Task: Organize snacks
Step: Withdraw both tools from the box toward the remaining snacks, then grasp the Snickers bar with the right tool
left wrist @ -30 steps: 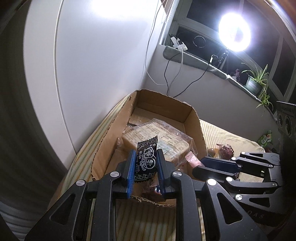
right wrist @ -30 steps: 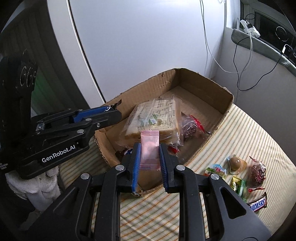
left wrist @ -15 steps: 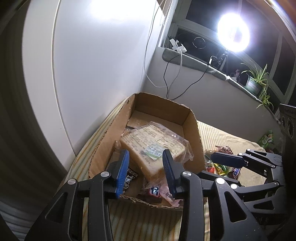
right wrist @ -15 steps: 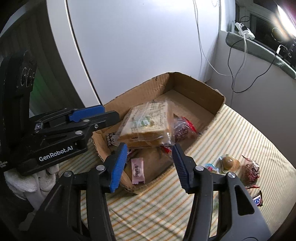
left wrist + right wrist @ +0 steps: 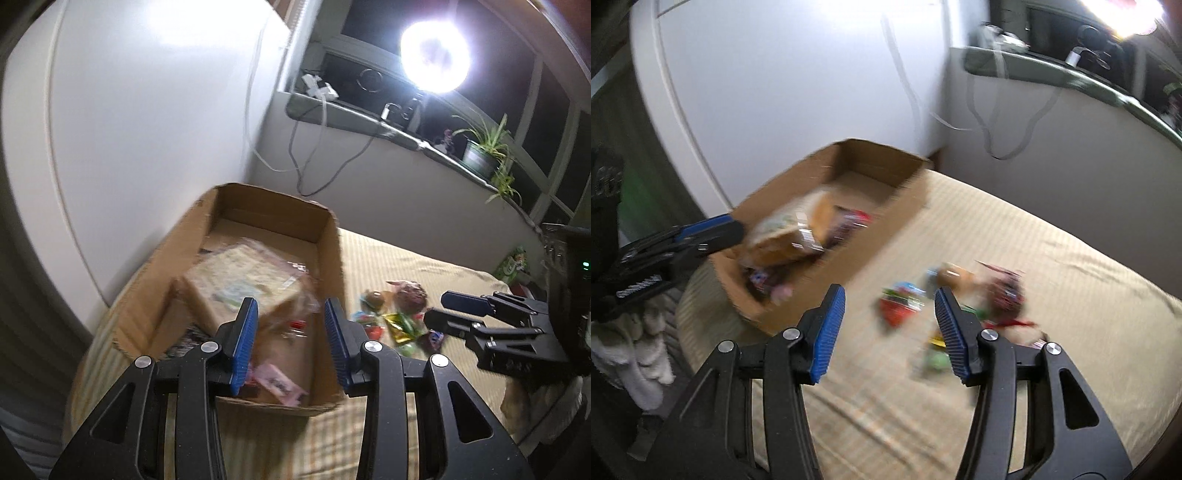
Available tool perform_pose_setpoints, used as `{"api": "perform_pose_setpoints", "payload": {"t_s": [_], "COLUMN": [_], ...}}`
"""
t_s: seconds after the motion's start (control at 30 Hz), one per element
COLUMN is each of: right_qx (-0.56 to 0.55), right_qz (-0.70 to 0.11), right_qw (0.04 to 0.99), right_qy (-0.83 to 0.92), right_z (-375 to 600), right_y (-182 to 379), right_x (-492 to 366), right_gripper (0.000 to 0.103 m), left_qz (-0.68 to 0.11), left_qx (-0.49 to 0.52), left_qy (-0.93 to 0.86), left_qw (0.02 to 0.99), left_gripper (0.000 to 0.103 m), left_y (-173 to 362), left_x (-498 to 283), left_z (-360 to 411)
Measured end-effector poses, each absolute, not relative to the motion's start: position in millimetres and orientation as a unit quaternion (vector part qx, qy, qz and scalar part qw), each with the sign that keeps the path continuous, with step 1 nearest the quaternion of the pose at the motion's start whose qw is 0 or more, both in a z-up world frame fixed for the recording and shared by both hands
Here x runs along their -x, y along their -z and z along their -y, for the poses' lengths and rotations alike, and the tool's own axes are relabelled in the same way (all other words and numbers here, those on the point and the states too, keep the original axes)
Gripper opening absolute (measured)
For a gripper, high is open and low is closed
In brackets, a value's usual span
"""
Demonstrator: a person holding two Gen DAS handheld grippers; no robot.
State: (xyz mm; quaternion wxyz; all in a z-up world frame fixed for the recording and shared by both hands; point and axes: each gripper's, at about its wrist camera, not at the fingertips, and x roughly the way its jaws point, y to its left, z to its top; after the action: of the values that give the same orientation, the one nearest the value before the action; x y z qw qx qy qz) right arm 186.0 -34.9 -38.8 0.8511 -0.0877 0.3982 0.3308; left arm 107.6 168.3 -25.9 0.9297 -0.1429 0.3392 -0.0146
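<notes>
A cardboard box (image 5: 334,243) (image 5: 875,236) stands on the striped table cloth and holds a large bagged bread pack (image 5: 236,280) (image 5: 790,232), a pink packet (image 5: 279,382) and other small snacks. My left gripper (image 5: 291,339) is open and empty above the box's near end. My right gripper (image 5: 890,328) is open and empty above the loose snacks (image 5: 901,302) on the cloth to the right of the box. A dark red bagged snack (image 5: 1006,293) (image 5: 408,297) lies among them. Both views are blurred.
A white wall panel stands behind the box. A window sill with cables, a bright ring lamp (image 5: 436,57) and a potted plant (image 5: 480,155) runs along the back. A white towel (image 5: 631,347) lies at the left of the table.
Both grippers let go of their packets into the box, the black one from the left and the pink one from the right, and opened. The right gripper has swung right over the loose snacks.
</notes>
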Motion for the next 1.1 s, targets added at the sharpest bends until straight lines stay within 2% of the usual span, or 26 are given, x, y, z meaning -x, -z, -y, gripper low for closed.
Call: {"api": "perform_pose_setpoints", "payload": {"t_s": [0.47, 0.9, 1.1], "right_qx": [0.012, -0.052, -0.048], "right_qz": [-0.466, -0.508, -0.513], "right_qw": [0.853, 0.821, 0.822], "right_qy": [-0.234, -0.257, -0.244], "right_z": [142.8, 135.5, 124.7], "right_y": [79.6, 104.7, 110.8], "right_x": [-215.3, -225.4, -238.4], "right_gripper": [0.053, 0.053, 0.053], "left_qz": [-0.373, -0.422, -0.436], "left_qx": [0.113, 0.103, 0.091], "left_qy": [0.102, 0.144, 0.149], "left_qw": [0.915, 0.889, 0.883], "left_gripper": [0.036, 0.036, 0.036], "left_y": [39.7, 71.4, 82.0], "left_x": [-119.6, -135.8, -145.2], "left_z": [-87.2, -52.3, -43.7]}}
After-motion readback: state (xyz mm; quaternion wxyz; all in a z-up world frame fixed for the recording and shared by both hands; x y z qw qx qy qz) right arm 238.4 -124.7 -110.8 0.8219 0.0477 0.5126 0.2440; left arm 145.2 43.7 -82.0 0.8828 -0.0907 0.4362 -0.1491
